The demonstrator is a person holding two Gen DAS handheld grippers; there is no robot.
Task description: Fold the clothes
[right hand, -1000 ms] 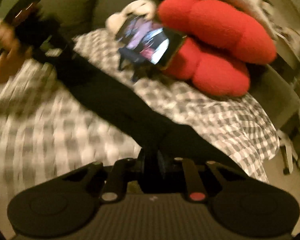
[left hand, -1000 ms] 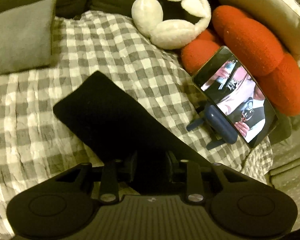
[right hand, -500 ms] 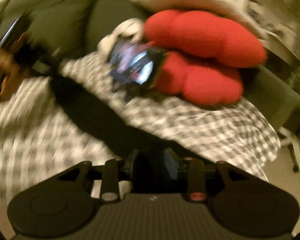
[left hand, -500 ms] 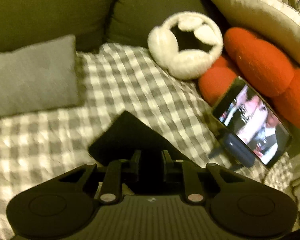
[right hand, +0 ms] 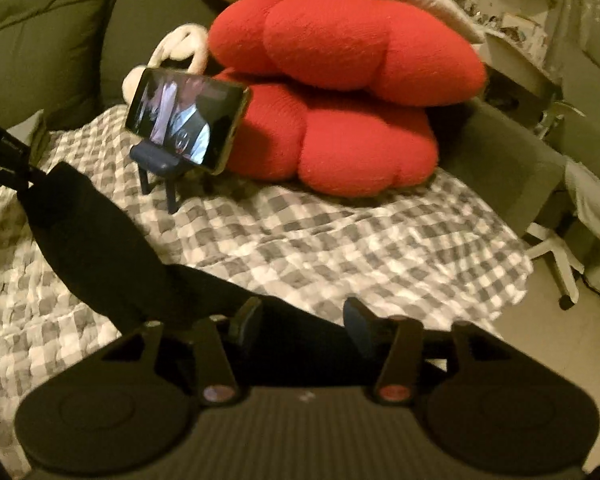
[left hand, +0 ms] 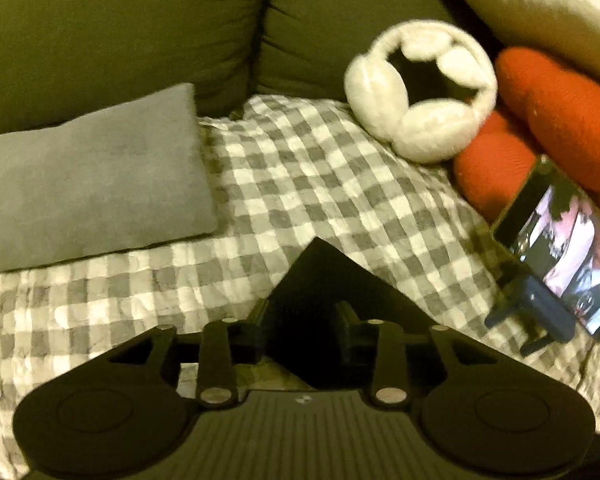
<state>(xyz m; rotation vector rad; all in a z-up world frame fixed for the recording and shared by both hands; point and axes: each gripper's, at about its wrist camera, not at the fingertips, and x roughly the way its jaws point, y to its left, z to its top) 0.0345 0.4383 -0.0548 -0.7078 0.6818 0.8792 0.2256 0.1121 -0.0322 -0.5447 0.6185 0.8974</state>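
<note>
Two hand-held grippers: left (left hand: 303, 312) pinching one black garment (right hand: 100, 248); right (right hand: 300, 320) spread.

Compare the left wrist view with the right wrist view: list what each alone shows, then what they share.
Only the left wrist view shows the grey pillow and the left tongs, with their fingers close on the black garment.

Only the right wrist view shows the right tongs, with fingers spread wider over the garment's near end, the bare floor, a white chair base, and the cloth stretched away to the left.

Both show the checked cover, the red cushion, the white plush ring, the phone on its stand and the green sofa back.
</note>
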